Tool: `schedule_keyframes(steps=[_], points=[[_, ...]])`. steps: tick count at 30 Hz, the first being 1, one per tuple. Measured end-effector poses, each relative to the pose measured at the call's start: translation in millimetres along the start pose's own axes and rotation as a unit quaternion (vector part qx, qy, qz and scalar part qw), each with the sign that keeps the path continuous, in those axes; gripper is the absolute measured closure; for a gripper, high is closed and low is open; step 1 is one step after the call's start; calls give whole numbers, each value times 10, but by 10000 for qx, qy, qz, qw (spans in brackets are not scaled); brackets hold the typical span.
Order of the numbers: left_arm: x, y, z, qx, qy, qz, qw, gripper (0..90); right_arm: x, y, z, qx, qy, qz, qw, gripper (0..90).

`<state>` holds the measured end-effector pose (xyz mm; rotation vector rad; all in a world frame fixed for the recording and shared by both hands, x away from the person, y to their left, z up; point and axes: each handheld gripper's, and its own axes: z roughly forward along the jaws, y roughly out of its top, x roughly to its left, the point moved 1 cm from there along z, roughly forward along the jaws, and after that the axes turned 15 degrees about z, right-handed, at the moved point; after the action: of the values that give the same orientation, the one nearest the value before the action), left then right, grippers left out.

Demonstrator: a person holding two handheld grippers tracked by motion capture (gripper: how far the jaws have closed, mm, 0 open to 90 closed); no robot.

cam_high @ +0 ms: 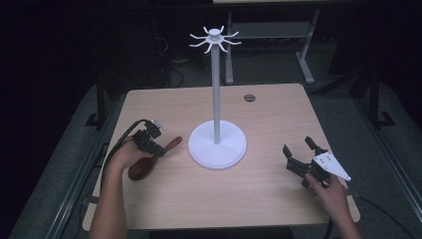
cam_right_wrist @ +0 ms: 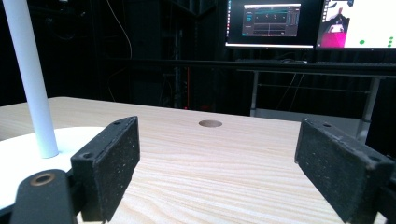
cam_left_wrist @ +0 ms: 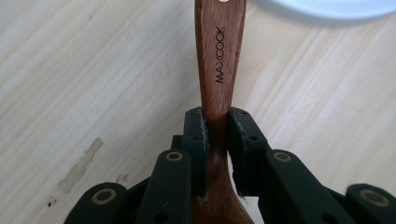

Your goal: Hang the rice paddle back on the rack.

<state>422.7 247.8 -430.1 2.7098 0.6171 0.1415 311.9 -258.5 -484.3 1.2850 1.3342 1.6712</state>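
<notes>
Jaws of the left gripper [cam_left_wrist: 217,135] pinch the handle of one wooden spoon [cam_left_wrist: 219,60]; the right gripper [cam_high: 301,152] stands spread, empty. One white stand [cam_high: 217,144] sits between the two hands, both low over the table [cam_high: 259,199]

Black two-jaw grippers [cam_high: 299,155] (brass rivets), trailing black cables; grey three-cornered plate [cam_high: 332,166] on one.

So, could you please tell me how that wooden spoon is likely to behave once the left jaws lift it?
The wooden spoon looks like solid wood, so probably stiff and fairly light. The left gripper pinches its narrow neck, with the bowl behind the jaws, so it may pivot. The smooth finish might slip a little.
</notes>
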Motion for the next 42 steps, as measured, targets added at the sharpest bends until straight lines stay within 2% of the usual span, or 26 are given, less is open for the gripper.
schedule_keyframes(steps=[3,4,6,7,10,12,13,14,16,17,18,20,23,24,25,26,28,29,31,32,33,38,39,41,42], points=[[6,-20,-70,-322,-49,55,9995,781,1,0,0,-2,-1,-6,10000,133],[6,-20,-70,-322,-49,55,9995,780,1,0,0,-2,-1,-6,10000,133],[-4,-22,-93,-514,-30,47,9987,780,1,0,0,-1,-1,-5,10000,133],[-8,-28,-116,-691,12,66,9976,780,0,0,0,-3,-1,-7,10000,133],[-14,-34,-149,-816,39,40,9967,780,1,0,0,-2,-1,-5,10000,133],[-14,-42,-178,-1023,56,31,9947,780,1,0,0,-2,-1,-10,10000,133],[-10,-55,-221,-1110,28,88,9938,780,1,0,0,0,1,-11,10000,133],[-10,-55,-221,-1110,28,88,9938,780,1,0,0,0,1,-11,10000,133],[-37,-55,-254,-1437,37,-24,9896,781,1,0,0,-2,-1,-9,10000,133],[-33,-62,-271,-1493,49,36,9888,780,1,0,0,-2,-1,-14,10000,133],[-33,-62,-271,-1493,49,36,9888,780,1,0,0,-2,-1,-14,10000,133],[-47,-66,-302,-1616,44,18,9868,780,2,0,-1,5,-1,-19,10000,133],[-77,-66,-370,-1945,133,20,9808,780,3,0,-1,4,1,-16,10000,133],[-77,-66,-370,-1945,133,20,9808,780,3,0,-1,4,1,-16,10000,133],[-74,-69,-392,-2012,145,90,9794,780,2,-1,-1,2,1,-15,10000,133],[-89,-67,-407,-2122,137,30,9771,780,2,0,-1,3,0,-15,10000,133],[-98,-67,-442,-2255,169,44,9741,781,3,-1,-1,3,1,-17,10000,133],[-99,-68,-466,-2372,209,85,9712,780,2,0,-1,0,2,-29,10000,133],[-95,-73,-497,-2471,219,133,9687,781,3,0,-1,1,3,-23,10000,133],[-108,-73,-507,-2538,198,64,9670,782,3,0,-2,6,1,-24,10000,133],[-106,-76,-517,-2589,199,83,9657,782,4,0,-1,1,3,-22,10000,133],[-115,-87,-557,-2755,97,64,9612,782,3,0,-1,2,4,-24,10000,133],[-111,-89,-566,-2764,88,101,9609,782,4,0,-1,4,3,-24,10000,133],[-118,-86,-573,-2854,77,102,9583,782,4,0,-1,4,6,-28,10000,133],[-120,-88,-578,-2862,60,113,9581,782,4,0,-1,2,4,-28,10000,133]])
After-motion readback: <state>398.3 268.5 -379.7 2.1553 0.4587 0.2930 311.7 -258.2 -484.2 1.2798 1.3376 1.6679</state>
